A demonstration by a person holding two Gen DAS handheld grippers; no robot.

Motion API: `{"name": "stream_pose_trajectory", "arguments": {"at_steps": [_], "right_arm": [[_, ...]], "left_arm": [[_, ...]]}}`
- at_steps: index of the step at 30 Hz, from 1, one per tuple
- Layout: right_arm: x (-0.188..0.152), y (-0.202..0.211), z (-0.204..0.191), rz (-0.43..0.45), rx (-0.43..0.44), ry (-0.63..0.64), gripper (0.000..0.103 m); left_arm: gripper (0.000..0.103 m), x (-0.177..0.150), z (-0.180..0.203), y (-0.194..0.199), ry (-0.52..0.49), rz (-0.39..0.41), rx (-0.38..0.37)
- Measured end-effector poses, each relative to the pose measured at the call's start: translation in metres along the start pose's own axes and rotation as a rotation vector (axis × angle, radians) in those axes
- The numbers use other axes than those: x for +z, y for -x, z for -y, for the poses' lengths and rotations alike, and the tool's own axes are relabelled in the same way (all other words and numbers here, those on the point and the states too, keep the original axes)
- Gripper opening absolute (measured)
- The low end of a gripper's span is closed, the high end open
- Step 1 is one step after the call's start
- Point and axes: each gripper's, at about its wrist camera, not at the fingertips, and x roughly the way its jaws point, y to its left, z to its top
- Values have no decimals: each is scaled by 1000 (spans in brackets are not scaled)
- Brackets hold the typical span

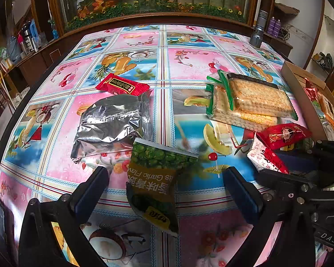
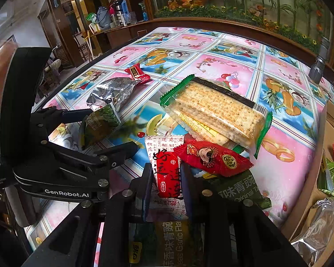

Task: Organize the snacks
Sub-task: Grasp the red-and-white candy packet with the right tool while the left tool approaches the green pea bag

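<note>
My right gripper [image 2: 165, 184] is shut on a red-and-white snack packet [image 2: 167, 173], which stands between its pads just above the patterned tablecloth [image 2: 222, 66]. A red candy packet [image 2: 211, 158] and two stacked cracker packs [image 2: 220, 111] lie right behind it. My left gripper [image 1: 169, 188] is open wide. A green garlic pea packet [image 1: 153, 178] sits in the gap, touching neither pad. Beyond it lie a silver foil bag [image 1: 113, 122] and a small red packet [image 1: 122, 85].
A cardboard box [image 2: 322, 155] with several snacks in it stands at the table's right edge. A green original pea packet [image 2: 245, 191] and another garlic packet [image 2: 171, 240] lie under my right gripper. A grey metal cylinder [image 1: 258, 31] stands at the far right.
</note>
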Motion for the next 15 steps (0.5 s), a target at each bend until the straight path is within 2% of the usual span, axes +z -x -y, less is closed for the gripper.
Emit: {"name": "stream_pose_trajectory", "arguments": {"at_steps": [15], "right_arm": [[-1,0,-5,-7,-10,23,27]], "left_arm": [[103,0,0,0,0,0,0]]}}
